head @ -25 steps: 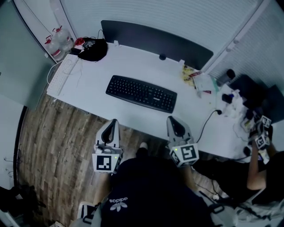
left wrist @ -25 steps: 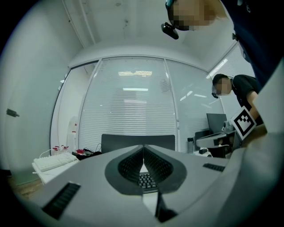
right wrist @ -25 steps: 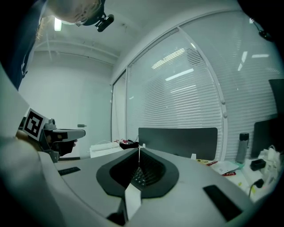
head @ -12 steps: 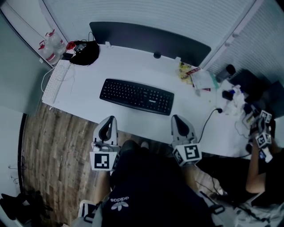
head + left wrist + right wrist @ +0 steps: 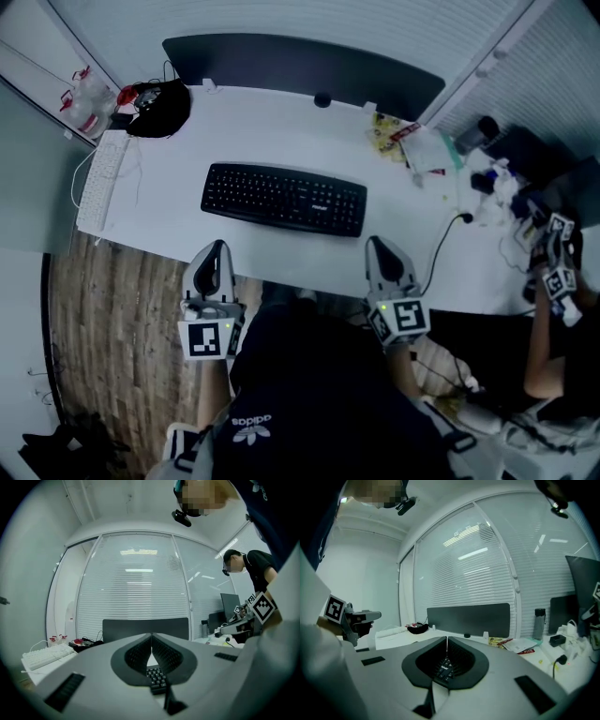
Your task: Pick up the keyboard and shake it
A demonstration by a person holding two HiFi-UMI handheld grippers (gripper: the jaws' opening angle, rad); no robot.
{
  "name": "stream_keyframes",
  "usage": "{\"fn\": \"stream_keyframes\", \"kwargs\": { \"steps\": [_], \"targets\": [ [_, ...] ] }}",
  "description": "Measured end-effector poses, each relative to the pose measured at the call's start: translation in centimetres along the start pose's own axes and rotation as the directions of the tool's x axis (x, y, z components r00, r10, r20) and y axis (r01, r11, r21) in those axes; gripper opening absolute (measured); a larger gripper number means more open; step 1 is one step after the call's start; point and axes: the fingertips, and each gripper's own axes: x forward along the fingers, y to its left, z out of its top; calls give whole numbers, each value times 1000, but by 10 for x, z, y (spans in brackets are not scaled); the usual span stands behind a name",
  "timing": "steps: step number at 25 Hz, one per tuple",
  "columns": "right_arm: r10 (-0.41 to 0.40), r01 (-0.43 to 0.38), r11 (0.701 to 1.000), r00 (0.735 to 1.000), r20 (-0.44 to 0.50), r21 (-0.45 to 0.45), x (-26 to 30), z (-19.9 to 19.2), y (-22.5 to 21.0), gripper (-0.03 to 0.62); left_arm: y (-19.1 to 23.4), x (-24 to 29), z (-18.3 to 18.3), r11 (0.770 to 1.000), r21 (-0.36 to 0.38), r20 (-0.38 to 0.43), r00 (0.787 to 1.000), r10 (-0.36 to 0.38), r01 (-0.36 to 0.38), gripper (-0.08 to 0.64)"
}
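A black keyboard lies flat in the middle of the white desk. Both grippers hang at the desk's near edge, short of the keyboard and not touching it. My left gripper is below the keyboard's left end, jaws shut and empty. My right gripper is below its right end, also shut with nothing held. In the left gripper view the shut jaws show a strip of keyboard behind them. The right gripper view shows the same past its shut tips: keyboard keys.
A white keyboard lies at the desk's left edge, a black cap at the back left. A dark partition lines the far edge. Papers, a black cable and clutter sit on the right. Another person with grippers stands far right.
The two grippers have drifted a little apart, the left one leftward, the right one rightward. The head view has shifted. The keyboard lies as before.
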Motion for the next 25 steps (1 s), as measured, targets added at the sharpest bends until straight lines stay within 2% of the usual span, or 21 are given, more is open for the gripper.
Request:
{"fn": "stream_keyframes", "kwargs": {
  "steps": [12, 15, 19, 25],
  "targets": [
    [-171, 169, 985, 984, -50, -31, 46, 17, -1, 6, 67, 77, -11, 991, -26, -26, 991, -131, 131, 6],
    [-206, 205, 979, 977, -57, -20, 55, 18, 0, 6, 77, 90, -20, 986, -19, -59, 984, -166, 165, 6],
    [-225, 225, 974, 973, -57, -4, 70, 20, 2, 6, 84, 104, -20, 978, -23, -49, 977, -208, 207, 6],
    [-216, 211, 975, 972, -93, -65, 102, 21, 15, 6, 112, 117, -38, 979, -59, -101, 975, -200, 194, 6]
  ]
}}
